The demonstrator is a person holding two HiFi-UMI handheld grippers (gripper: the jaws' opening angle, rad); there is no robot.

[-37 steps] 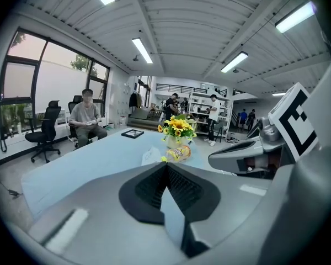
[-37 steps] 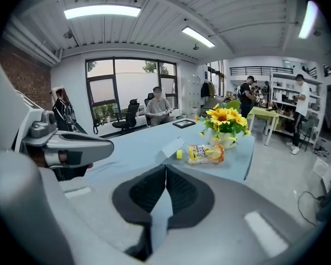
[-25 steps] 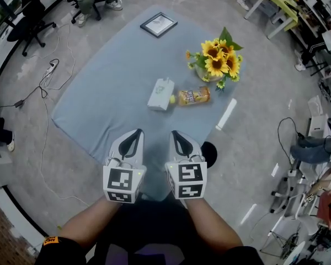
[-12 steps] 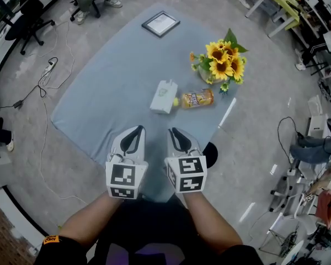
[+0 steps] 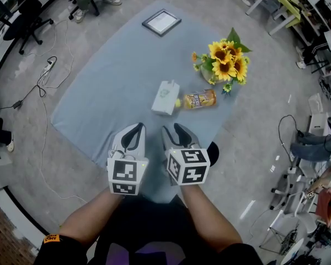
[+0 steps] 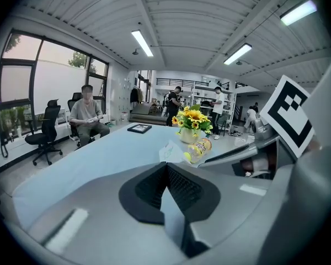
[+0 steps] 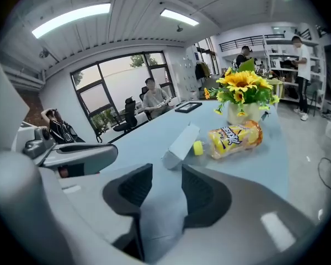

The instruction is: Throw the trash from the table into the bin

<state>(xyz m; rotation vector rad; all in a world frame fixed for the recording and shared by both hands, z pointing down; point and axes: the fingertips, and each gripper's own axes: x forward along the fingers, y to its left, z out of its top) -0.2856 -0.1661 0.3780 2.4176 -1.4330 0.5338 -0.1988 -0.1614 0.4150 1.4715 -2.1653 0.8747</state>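
Both tongs have edged closer to the trash. The right tongs (image 5: 172,130) have just been opening and now stand half-spread with nothing between them. The left tongs (image 5: 133,132) are pressed together, empty. On the tabletop (image 5: 110,81), a white carton (image 5: 165,97) lies at 12 o'clock ahead, with a yellow-capped bottle (image 5: 197,99) just beside it at its 3 o'clock. I'd spread the right tongs wider and take the carton across its narrow sides. A vase (image 7: 244,112) at 1 o'clock holds sunflowers. The dark round thing (image 5: 212,149) at the right tongs' 3 o'clock is probably the bin; its inside is hidden.
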